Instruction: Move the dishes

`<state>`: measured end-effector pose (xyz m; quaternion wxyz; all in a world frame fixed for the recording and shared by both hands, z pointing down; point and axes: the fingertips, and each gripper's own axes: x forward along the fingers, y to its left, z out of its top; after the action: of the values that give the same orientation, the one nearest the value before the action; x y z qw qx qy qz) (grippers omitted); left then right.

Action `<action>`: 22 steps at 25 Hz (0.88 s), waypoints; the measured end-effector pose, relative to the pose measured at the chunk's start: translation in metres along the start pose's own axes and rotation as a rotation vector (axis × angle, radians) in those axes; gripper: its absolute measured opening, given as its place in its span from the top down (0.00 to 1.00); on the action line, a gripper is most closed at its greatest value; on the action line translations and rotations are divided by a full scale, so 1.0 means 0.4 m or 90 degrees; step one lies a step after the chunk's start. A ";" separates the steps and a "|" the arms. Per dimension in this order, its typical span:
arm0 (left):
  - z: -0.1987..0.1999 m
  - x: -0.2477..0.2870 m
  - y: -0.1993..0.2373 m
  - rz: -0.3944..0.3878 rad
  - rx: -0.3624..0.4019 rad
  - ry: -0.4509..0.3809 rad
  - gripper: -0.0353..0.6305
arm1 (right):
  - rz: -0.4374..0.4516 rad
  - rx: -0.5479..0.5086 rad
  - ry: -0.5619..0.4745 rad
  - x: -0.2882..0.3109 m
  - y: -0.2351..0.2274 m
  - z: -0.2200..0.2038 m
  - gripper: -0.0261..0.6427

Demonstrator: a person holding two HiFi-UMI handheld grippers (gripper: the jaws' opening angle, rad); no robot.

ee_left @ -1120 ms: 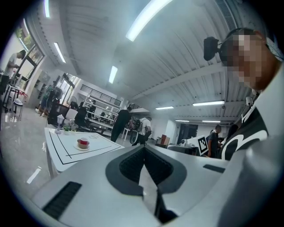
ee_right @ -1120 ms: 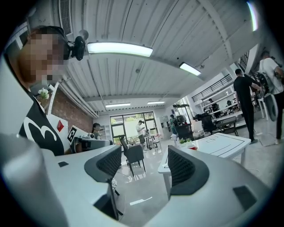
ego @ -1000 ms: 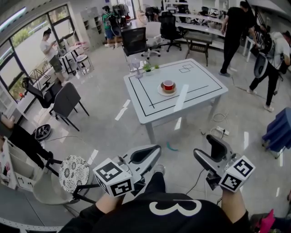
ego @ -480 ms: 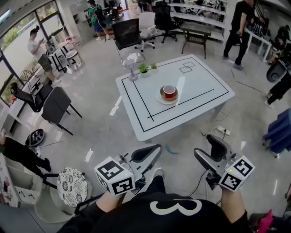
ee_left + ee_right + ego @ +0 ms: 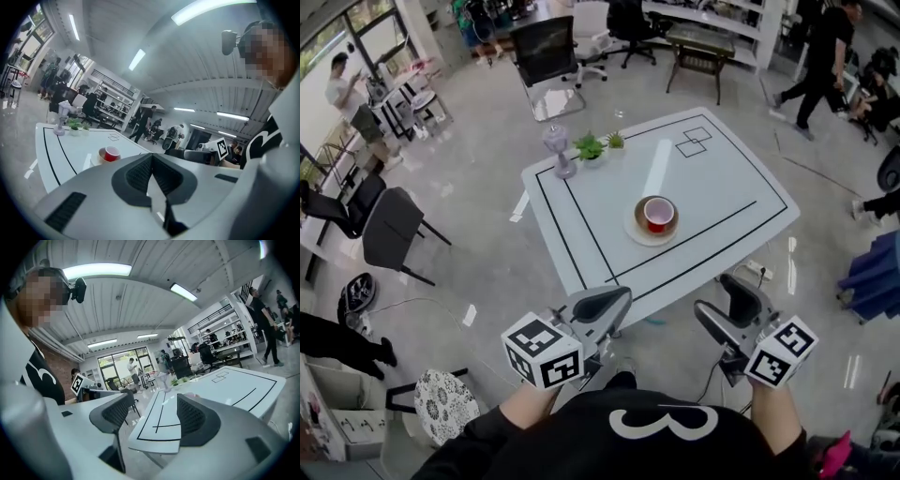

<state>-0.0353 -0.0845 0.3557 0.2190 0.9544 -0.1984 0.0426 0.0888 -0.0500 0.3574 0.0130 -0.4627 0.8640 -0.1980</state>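
A red cup (image 5: 659, 214) stands on a cream plate (image 5: 636, 228) near the middle of the white table (image 5: 712, 183), which has black lines on it. Both grippers hang in front of the table's near edge, apart from the dishes. In the head view my left gripper (image 5: 611, 302) points at the table with its jaws together. The left gripper view shows its pads (image 5: 140, 174) meeting, with the cup (image 5: 111, 153) and plate (image 5: 96, 158) beyond. My right gripper (image 5: 728, 309) is open and holds nothing. Through its gap (image 5: 154, 420) the table (image 5: 220, 390) shows.
At the table's far left corner stand a pale purple vase (image 5: 556, 148) and two small plants (image 5: 589, 146). A dark chair (image 5: 389, 230) and a patterned stool (image 5: 445, 403) are on the left. A black office chair (image 5: 539, 52) and people are behind the table, and a power strip (image 5: 759, 268) lies on the floor.
The table with the cup and plate has come closer and lower in the head view. Both grippers keep their pose: left shut, right open.
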 end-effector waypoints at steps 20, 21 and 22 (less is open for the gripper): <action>0.033 0.044 0.267 0.086 0.003 0.007 0.94 | -0.015 0.004 0.055 0.216 -0.149 0.010 0.53; 0.035 0.039 0.273 0.093 0.003 0.006 0.94 | -0.011 0.004 0.060 0.230 -0.158 0.010 0.53; 0.036 0.034 0.280 0.101 0.000 0.005 0.94 | -0.007 0.004 0.065 0.244 -0.168 0.009 0.53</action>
<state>-0.0675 -0.1881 0.3900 0.2154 0.9355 -0.2728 0.0635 0.0872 -0.1629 0.3937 -0.0307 -0.4569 0.8604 -0.2238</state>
